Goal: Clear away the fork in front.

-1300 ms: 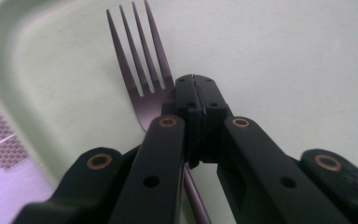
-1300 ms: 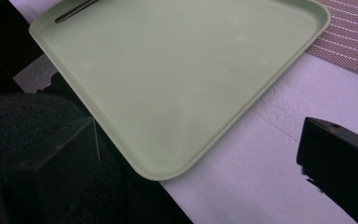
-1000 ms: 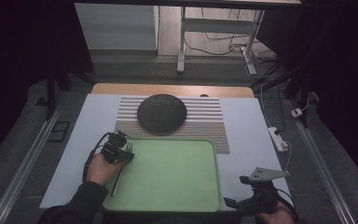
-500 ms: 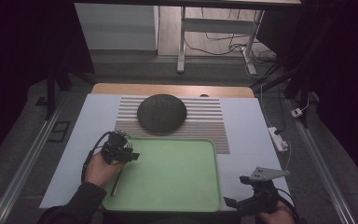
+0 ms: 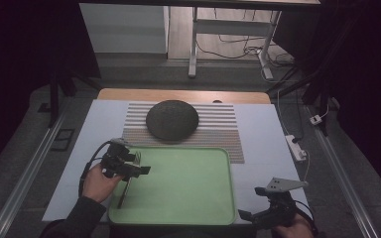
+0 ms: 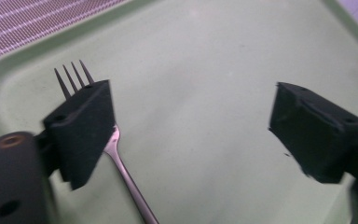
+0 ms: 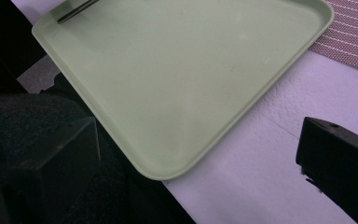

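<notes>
1. A pale green tray (image 5: 178,183) is lying on the white table cover (image 5: 263,134), nearest the person's edge of the table.
2. A metal fork (image 6: 121,163) is lying flat inside the tray along its left side, tines pointing toward the far rim.
3. The left gripper (image 5: 129,166) is hovering over the left part of the tray, held in the person's left hand (image 5: 99,181). In the left gripper view its jaws are standing wide apart and holding nothing; one jaw is sitting over the fork's neck, and whether it touches the fork cannot be told.
4. The right gripper (image 5: 270,210) is resting off the tray, just beside its near right corner, over the white cover. Its jaws are also standing wide apart and empty.
5. A striped placemat (image 5: 218,129) is lying beyond the tray, touching or slipping under its far rim.
6. A dark round dish (image 5: 172,119), apparently upturned, is sitting on the placemat.
</notes>
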Tool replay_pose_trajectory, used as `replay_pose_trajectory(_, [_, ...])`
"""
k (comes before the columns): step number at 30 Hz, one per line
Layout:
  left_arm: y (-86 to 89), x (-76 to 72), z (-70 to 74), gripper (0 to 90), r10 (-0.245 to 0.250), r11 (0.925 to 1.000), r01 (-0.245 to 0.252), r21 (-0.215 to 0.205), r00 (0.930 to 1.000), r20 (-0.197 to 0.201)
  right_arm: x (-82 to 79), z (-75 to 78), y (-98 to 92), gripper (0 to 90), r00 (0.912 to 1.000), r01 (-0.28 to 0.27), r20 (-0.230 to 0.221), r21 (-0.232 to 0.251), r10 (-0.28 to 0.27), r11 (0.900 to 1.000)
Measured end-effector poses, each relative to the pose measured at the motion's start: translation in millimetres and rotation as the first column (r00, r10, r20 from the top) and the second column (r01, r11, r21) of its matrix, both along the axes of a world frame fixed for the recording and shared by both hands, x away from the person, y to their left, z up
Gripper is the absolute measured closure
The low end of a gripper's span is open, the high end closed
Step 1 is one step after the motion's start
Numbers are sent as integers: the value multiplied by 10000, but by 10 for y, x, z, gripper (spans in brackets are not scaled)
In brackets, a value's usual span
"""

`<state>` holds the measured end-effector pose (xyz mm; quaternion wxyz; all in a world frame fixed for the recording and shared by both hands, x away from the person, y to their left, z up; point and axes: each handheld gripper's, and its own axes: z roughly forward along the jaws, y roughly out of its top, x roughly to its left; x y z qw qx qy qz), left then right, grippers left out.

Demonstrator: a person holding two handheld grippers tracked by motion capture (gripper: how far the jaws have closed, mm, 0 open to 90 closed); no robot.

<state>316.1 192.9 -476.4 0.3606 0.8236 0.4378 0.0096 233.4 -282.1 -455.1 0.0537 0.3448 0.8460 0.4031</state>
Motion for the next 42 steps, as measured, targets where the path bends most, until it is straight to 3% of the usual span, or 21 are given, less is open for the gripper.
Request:
replay_pose_trajectory(12, [192,-282,142,12,-61,9934,145,-1138,9973,731,4,-4,7,0,10000,10,-17,-61,-10,10000])
replay_pose_trajectory(22, [441,-598,175,2,478,9887,-329,-1464,9939,992,6,-3,8,0,10000,25,-49,-94,-25,10000])
replay_pose_trajectory(32, [727,-910,174,0,1082,9823,-847,-1670,9847,1367,7,-4,5,0,10000,58,-76,-59,-59,10000])
replay_pose_trajectory(37, [841,-1030,137,0,1324,9776,-1076,-1806,9825,1313,9,-5,7,0,10000,63,-59,-86,-64,9999])
replay_pose_trajectory(42, [905,-1100,76,0,1431,9777,-1233,-1698,9836,1098,9,-6,7,0,10000,64,-70,-69,-65,10000])
